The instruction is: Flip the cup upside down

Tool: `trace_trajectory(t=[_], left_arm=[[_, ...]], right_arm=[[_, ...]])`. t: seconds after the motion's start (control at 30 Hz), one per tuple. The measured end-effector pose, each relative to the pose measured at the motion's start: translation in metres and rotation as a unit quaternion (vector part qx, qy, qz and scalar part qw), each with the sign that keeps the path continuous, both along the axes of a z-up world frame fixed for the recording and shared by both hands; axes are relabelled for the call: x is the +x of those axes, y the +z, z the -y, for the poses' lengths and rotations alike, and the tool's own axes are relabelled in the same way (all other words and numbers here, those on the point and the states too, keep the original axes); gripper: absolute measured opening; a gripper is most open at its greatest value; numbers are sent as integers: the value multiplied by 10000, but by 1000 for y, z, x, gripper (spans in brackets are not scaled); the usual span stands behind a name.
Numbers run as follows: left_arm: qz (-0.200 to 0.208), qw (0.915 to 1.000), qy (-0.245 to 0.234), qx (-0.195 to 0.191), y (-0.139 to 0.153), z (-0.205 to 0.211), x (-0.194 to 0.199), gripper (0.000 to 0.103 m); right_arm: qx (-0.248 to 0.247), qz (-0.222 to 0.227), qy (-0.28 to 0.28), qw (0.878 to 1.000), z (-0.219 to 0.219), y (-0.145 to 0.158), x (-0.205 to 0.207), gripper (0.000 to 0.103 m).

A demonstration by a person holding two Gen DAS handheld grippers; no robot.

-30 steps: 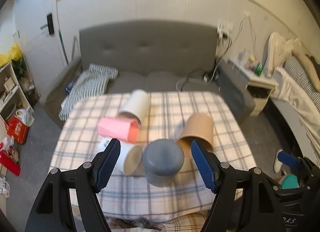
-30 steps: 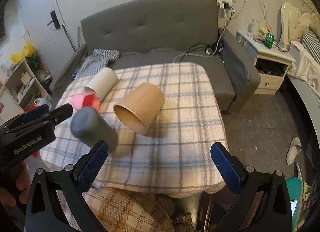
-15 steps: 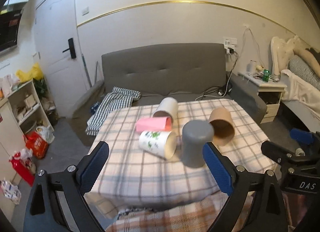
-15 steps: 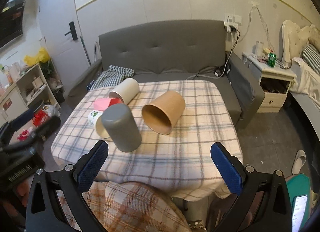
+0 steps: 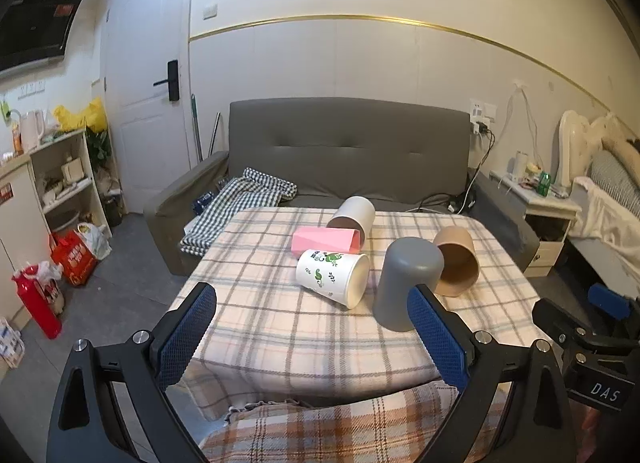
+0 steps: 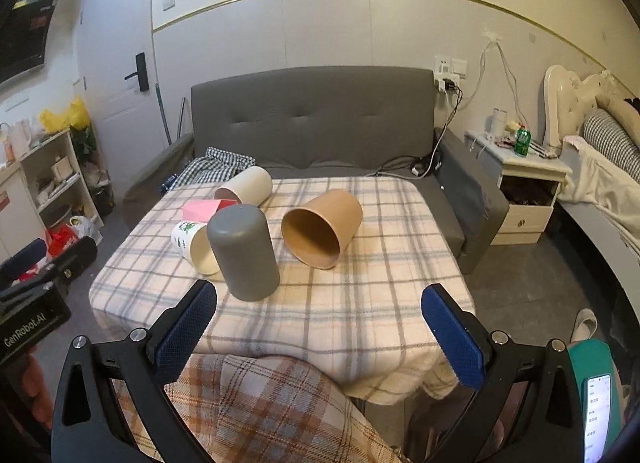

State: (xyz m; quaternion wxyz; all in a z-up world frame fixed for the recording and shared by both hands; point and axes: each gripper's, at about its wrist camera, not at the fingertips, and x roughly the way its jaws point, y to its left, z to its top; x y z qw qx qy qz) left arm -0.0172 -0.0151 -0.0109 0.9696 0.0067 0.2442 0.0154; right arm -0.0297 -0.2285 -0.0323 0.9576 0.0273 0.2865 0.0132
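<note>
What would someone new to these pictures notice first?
Probably the gray cup, standing mouth-down near the front of the plaid-covered table, the only one not on its side. Around it lie a brown cup, a leaf-printed white cup and a plain white cup, while both open claws hang back, empty.

Grey cup (image 6: 243,252): matt, smooth, looks like plastic. Brown cup (image 6: 322,228): kraft paper, dull finish inside and out. Leaf-print cup (image 5: 334,277): white paper, slight sheen. Plain white cup (image 5: 353,218): smooth, matt. Pink carton (image 5: 326,240): flat matt card. Tablecloth (image 6: 372,263): woven plaid cloth, soft nap. Sofa (image 5: 348,155): grey tufted fabric. Gripper pads (image 6: 185,330): blue textured rubber on black matt plastic arms, metal screws.
</note>
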Motion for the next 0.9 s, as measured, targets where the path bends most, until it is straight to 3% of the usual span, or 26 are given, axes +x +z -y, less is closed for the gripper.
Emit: trace_trajectory(t=[0.9], left_arm=[[-27, 10000, 2, 10, -6, -3, -2, 99]], right_arm=[[78, 49, -61, 9999, 1, -4, -4, 103]])
